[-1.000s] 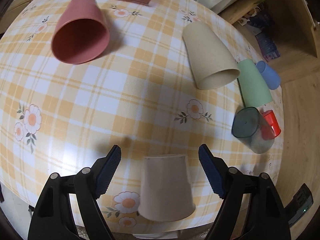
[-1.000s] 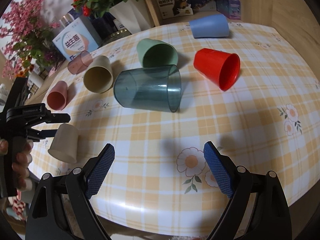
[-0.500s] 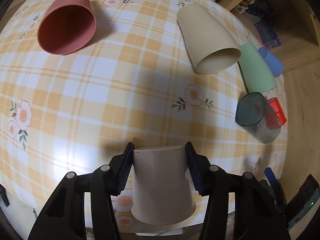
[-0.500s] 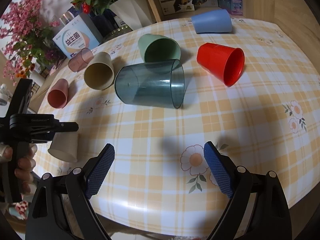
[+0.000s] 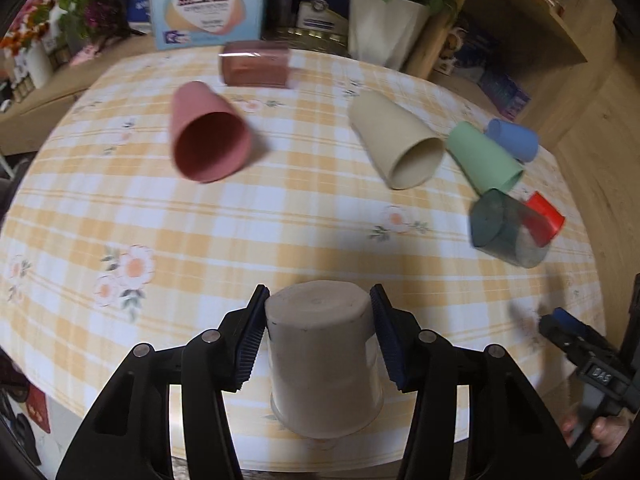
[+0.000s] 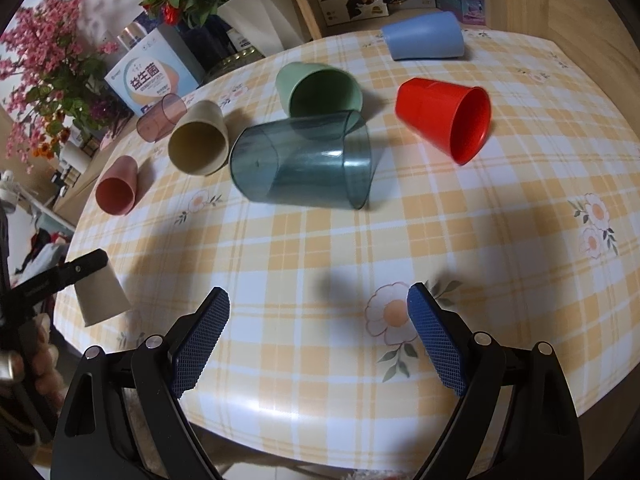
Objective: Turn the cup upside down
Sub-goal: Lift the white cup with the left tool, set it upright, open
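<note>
**Setting the beige cup down on its rim**

My left gripper (image 5: 318,330) is pinching the small beige cup (image 5: 322,354) just below its closed base, at the near left edge of the table (image 5: 280,216). The base is up and the mouth down; from the right wrist view the cup looks slightly tilted. I judge the turn nearly done. To finish well I would level the rim, lower until it sits flat on the checked cloth, clear of the edge, and only then release. My right gripper (image 6: 318,334) hangs spread, holding nothing, near the centre.
</note>
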Available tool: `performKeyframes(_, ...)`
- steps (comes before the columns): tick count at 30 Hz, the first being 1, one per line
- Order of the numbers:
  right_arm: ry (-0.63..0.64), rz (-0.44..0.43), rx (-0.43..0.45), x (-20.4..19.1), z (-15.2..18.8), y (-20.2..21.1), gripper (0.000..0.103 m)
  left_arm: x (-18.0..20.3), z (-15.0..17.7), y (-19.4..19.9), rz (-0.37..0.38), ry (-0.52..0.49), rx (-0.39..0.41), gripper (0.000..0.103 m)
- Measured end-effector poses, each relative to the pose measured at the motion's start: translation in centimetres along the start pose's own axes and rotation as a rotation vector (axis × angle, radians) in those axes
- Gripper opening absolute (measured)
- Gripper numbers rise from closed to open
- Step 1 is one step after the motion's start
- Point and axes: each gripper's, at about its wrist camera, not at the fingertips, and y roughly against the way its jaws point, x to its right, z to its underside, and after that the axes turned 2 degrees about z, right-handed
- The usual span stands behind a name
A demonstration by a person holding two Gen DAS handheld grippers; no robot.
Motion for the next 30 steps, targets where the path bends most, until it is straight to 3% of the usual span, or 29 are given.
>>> performKeyframes(5, 0.027, -0.007, -0.005, -0.8, 0.4, 0.1, 0.088, -1.3, -0.3, 0.6, -0.033, 0.028, 0.07, 0.05)
performKeyframes(14, 0.019, 0.007, -0.005, -0.6, 0.4, 0.2, 0.088, -2.8, -3.3, -1.5, -0.093, 0.075, 0.107, 0.05)
performKeyframes(20, 0.016, 0.012, -0.012, -0.4, 0.4, 0.0, 0.088, -2.3, -4.2, -2.0, -0.129, 0.03, 0.174, 0.05)
performKeyframes(30, 0.013, 0.005, -0.02, -0.4, 0.5, -0.2, 0.088, -1.4, -2.3, -1.7, -0.14, -0.035, 0.218, 0.05)
